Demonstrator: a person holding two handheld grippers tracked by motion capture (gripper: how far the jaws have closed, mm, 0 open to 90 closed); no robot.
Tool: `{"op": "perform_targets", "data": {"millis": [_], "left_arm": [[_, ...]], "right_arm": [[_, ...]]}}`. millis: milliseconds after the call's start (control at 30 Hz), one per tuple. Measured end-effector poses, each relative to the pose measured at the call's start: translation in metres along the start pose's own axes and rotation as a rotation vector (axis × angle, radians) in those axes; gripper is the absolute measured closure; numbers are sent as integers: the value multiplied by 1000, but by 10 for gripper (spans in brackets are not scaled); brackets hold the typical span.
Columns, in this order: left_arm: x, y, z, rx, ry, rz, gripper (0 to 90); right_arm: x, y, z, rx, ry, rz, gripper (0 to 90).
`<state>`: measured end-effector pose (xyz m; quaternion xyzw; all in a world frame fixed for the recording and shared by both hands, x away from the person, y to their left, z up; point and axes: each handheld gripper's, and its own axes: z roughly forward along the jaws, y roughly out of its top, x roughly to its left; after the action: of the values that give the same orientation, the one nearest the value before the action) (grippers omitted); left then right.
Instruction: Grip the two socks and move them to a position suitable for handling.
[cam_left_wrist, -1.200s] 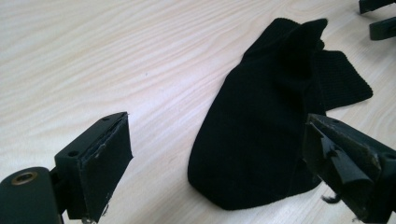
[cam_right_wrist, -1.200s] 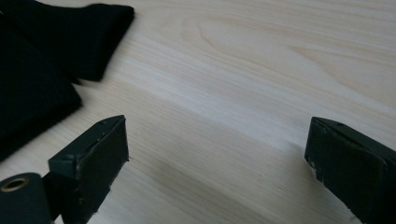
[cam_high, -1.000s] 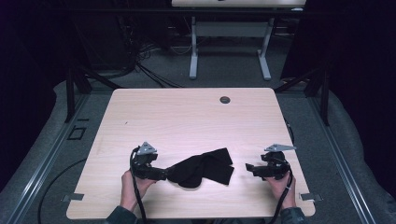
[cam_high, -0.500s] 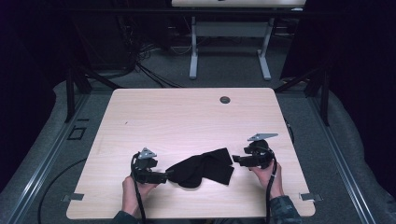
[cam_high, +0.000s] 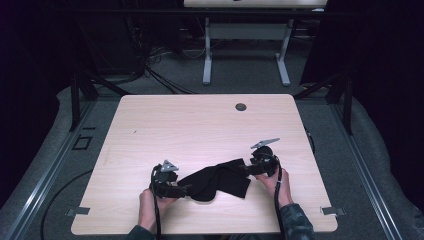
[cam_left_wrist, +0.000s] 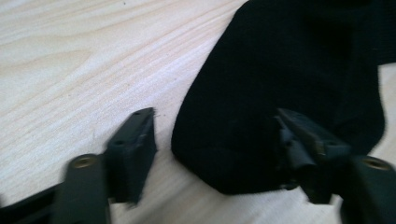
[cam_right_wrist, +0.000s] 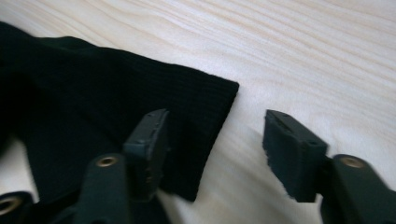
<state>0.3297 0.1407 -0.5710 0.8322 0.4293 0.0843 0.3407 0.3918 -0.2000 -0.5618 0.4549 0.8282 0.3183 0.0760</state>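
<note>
A black sock-like cloth (cam_high: 215, 181) lies crumpled near the front edge of the light wooden table (cam_high: 200, 125). My left gripper (cam_high: 187, 189) is at its left end. In the left gripper view the cloth's rounded end (cam_left_wrist: 280, 70) lies between the jaws of the left gripper (cam_left_wrist: 217, 140), which have just been closing, and the left jaw still stands clear of the fabric. My right gripper (cam_high: 246, 167) is at the cloth's right end. Its jaws have also been closing, and the ribbed corner (cam_right_wrist: 93, 93) sits between the jaws of the right gripper (cam_right_wrist: 219, 144), one jaw over fabric and the other over bare wood.
A dark cable grommet (cam_high: 241, 106) sits near the table's far edge. Beyond the table stand a second desk's white legs (cam_high: 207, 50), with cables on the grey floor. Metal rails run along both sides.
The right gripper has moved left across the table to the cloth's right end. The left gripper has sunk a little at the left end. Both pairs of jaws stand narrower.
</note>
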Motion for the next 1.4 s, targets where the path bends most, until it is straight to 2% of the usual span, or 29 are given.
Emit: {"op": "perform_targets", "data": {"millis": [33, 167, 200, 333, 367, 433, 567, 667, 700, 833, 867, 900, 967, 1033, 1067, 1133, 1200, 1267, 1333, 1400], "left_arm": [[0, 1, 1, 3, 8, 1, 405], [-4, 2, 2, 4, 20, 20, 547], [-4, 2, 2, 8, 21, 30, 598], [-7, 0, 2, 14, 16, 58, 811], [-8, 0, 2, 13, 21, 60, 846], [-9, 2, 1, 8, 31, 73, 862], [-4, 7, -7, -34, 28, 63, 858], [3, 14, -15, -49, 37, 65, 858], [5, 17, -16, -65, 57, 62, 858], [16, 31, -20, -77, 55, 56, 855], [18, 34, -20, -86, 57, 48, 855], [20, 38, -20, -100, 80, 54, 853], [26, 47, -19, -102, 89, 55, 853], [30, 55, -15, -114, 119, 52, 853], [33, 58, -13, -111, 116, 41, 853], [38, 64, -9, -124, 140, 27, 848], [42, 68, -2, -108, 153, 10, 839], [46, 69, 7, -72, 169, -1, 790], [50, 68, 14, -46, 168, -33, 631], [49, 65, 12, -56, 162, -36, 497]], "right_arm": [[-1, 1, 2, 10, 2, -14, 459], [-1, 4, 8, 15, 17, -9, 582], [0, 4, 8, 20, 21, -21, 642], [2, 4, 9, 26, 25, -30, 749], [3, 4, 9, 22, 25, -32, 774], [4, 4, 8, 19, 18, -46, 819], [4, 7, 1, -13, 18, -53, 843], [2, 9, -3, -41, 11, -45, 847], [1, 10, -4, -48, 12, -38, 847], [-3, 16, -7, -68, -1, -31, 847], [-4, 18, -6, -74, -2, -19, 846], [-6, 20, -7, -82, -9, -23, 846], [-8, 24, -8, -92, -7, -4, 845], [-9, 29, -7, -113, -20, -6, 843], [-10, 32, -7, -116, -27, 1, 841], [-13, 37, -5, -124, -47, 5, 838], [-16, 40, -1, -121, -50, 19, 822], [-19, 41, 4, -107, -64, 37, 812], [-22, 40, 10, -75, -71, 54, 688], [-25, 37, 12, -61, -64, 63, 648]]}}
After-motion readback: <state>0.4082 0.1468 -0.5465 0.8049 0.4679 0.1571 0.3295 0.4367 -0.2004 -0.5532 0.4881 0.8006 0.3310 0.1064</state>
